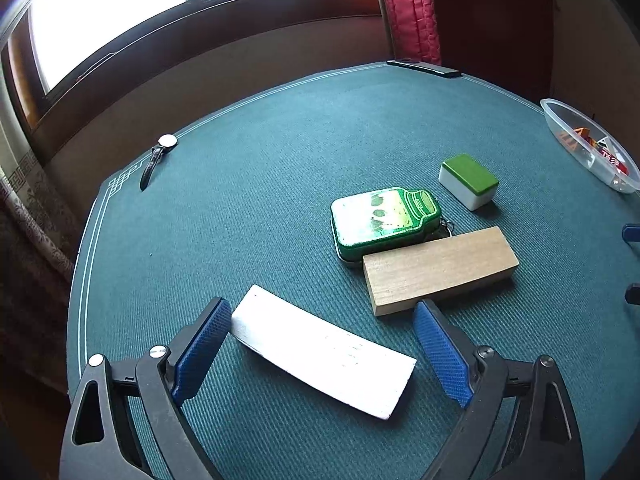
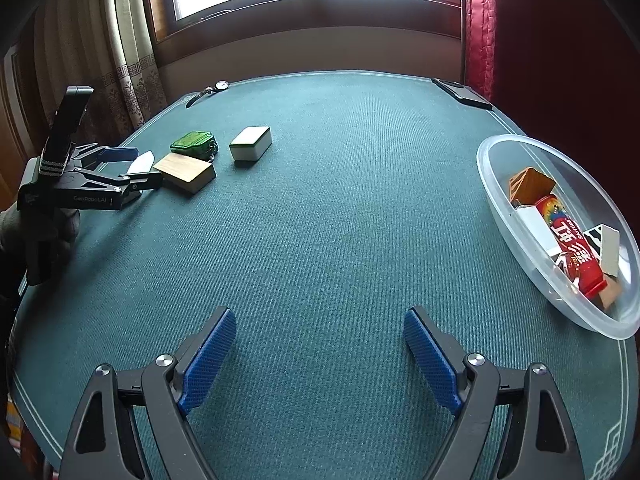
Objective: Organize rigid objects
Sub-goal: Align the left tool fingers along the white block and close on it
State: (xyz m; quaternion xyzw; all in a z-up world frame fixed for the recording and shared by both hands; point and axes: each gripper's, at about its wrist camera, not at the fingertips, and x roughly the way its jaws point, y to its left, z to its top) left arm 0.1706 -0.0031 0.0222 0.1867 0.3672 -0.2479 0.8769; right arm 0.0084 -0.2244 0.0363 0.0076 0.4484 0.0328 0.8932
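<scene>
Left gripper (image 1: 322,336) wide open, straddling white block (image 1: 320,354), not gripping. Right gripper (image 2: 320,340) open, empty over green table (image 2: 320,220). Bowl (image 2: 500,152) already holds several items; 4 left out: white block, wooden block (image 1: 440,268), green tin (image 1: 384,220), green-topped tile (image 1: 468,180).

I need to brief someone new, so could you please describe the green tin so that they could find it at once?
On the green table, look at the cluster of four items ahead of the left gripper. The green tin lies flat behind the wooden block, touching it. It alone is jar-shaped, with a leaf print and a keyring.
</scene>
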